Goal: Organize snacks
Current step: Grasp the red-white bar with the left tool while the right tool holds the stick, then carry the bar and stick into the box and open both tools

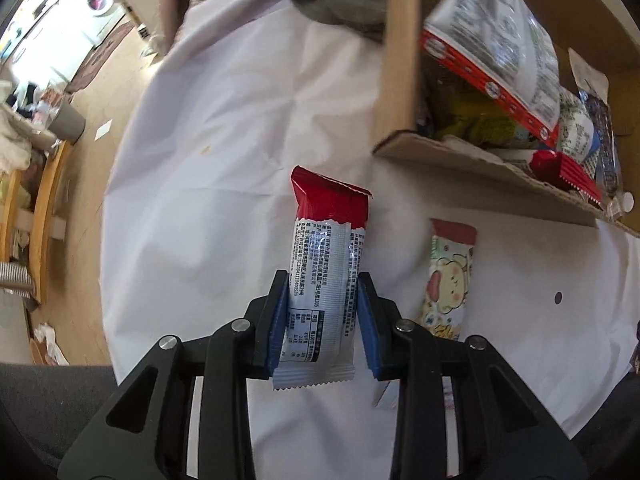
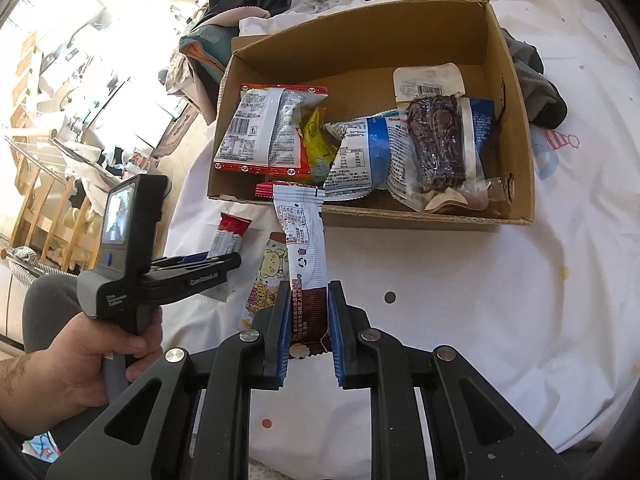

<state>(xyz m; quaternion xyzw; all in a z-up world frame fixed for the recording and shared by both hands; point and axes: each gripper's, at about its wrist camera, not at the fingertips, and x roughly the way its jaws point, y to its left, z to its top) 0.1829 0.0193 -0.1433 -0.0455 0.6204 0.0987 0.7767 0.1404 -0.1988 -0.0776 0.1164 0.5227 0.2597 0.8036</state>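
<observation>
red-topped bar [image 1: 326, 276] lengthwise in left tongs [image 1: 323, 308], pointing forward

Open cloth [image 2: 440, 280] betw. tongs & cardboard box [image 2: 520, 184]; cartoon snack packet [image 1: 448, 280] beside path.

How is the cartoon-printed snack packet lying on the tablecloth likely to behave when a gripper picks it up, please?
The cartoon-printed packet looks slim and lies flat, so it is probably light. Its glossy film wrapper may slip between the pads. Its crimped ends would likely flop.
</observation>
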